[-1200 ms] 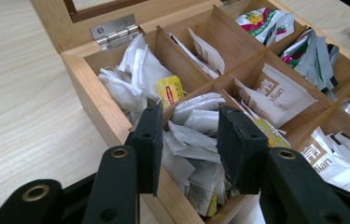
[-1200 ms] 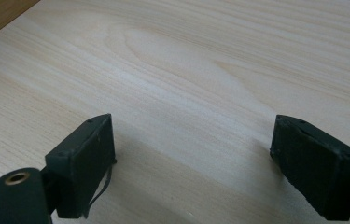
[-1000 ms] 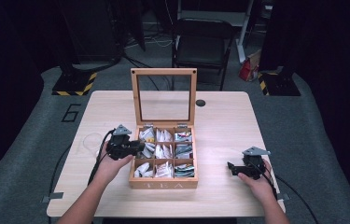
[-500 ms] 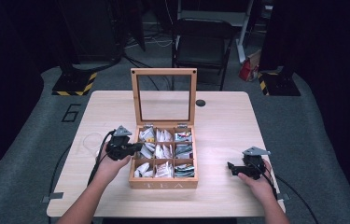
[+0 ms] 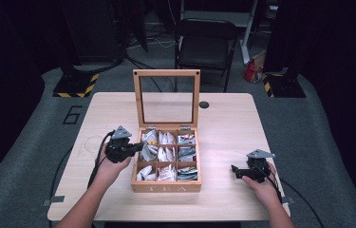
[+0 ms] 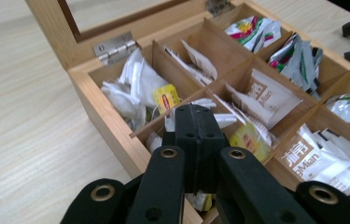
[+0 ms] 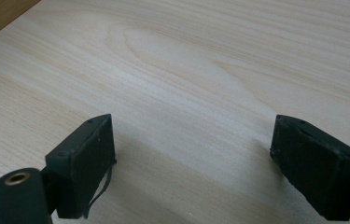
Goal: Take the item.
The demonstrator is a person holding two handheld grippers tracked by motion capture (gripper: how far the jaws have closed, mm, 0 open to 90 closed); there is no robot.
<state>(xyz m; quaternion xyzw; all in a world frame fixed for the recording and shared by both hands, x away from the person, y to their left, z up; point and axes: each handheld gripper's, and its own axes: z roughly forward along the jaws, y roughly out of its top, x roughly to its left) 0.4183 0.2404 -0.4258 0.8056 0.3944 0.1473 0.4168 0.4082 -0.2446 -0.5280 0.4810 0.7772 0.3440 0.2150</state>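
Observation:
A wooden tea box (image 5: 166,187) stands open at the table's middle, its glass lid (image 5: 166,72) upright. Its compartments hold several tea bags (image 6: 266,95), one with a yellow tag (image 6: 165,97). My left gripper (image 5: 142,144) reaches over the box's left wall at the middle row. In the left gripper view it (image 6: 196,116) is shut, with the jaws pressed together above the bags and nothing visible between them. My right gripper (image 5: 235,170) rests on bare table to the right of the box. It (image 7: 191,154) is open wide and holds nothing.
The light wooden table (image 5: 223,123) has a small black round cap (image 5: 204,104) behind the box on the right. A black chair (image 5: 206,45) stands beyond the far edge. Cables trail from both grippers toward the near edge.
The left gripper has drawn back very slightly to the left at the box's wall. The right gripper has stayed where it was.

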